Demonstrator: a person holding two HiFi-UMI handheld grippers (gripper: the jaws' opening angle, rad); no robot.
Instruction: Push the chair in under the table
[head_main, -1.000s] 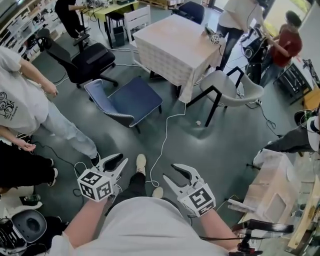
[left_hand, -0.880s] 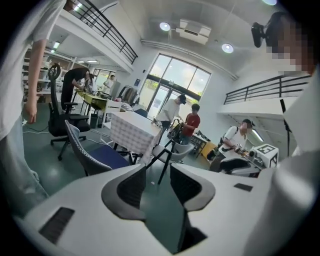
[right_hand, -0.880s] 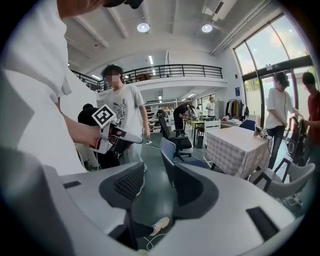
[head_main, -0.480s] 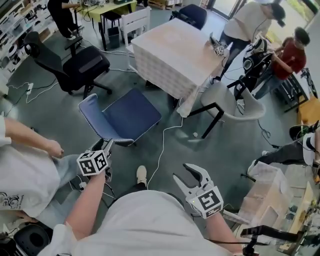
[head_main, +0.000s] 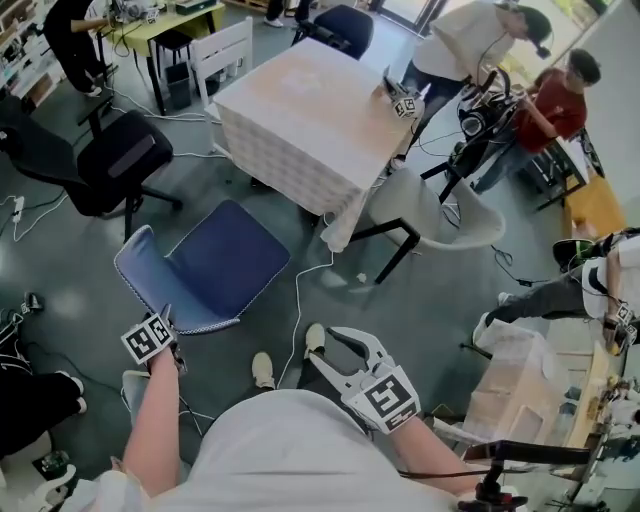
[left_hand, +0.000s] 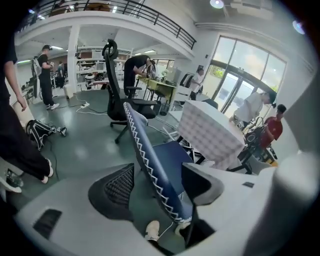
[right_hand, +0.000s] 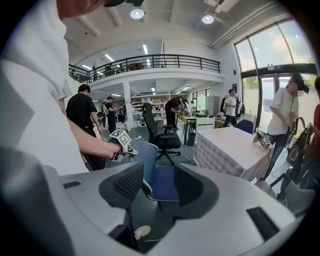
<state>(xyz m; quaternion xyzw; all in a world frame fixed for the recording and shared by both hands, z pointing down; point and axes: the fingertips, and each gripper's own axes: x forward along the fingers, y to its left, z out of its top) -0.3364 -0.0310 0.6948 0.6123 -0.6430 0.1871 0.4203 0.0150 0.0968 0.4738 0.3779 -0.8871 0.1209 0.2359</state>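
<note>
A blue chair (head_main: 205, 262) stands on the floor, pulled out from the near corner of the cloth-covered table (head_main: 300, 105), its seat facing the table. My left gripper (head_main: 168, 325) is at the top edge of the chair's backrest (left_hand: 150, 160). Its jaws are opening, and the backrest edge runs between them, close to the right pad, without being pinched. My right gripper (head_main: 325, 348) hangs open and empty near my body, to the right of the chair. In the right gripper view the chair (right_hand: 157, 175) shows far off between the jaws, with the left gripper (right_hand: 120, 140) at its backrest.
A black office chair (head_main: 115, 160) stands left of the table. A grey shell chair (head_main: 440, 205) sits at the table's right corner, with a white cable (head_main: 298, 295) on the floor beside it. People work at the far right. A cluttered bench (head_main: 530, 380) is at my right.
My left gripper swung out to the left and down to the chair's backrest and its jaws spread. The right gripper shifted a little. The person at the left is mostly out of view.
</note>
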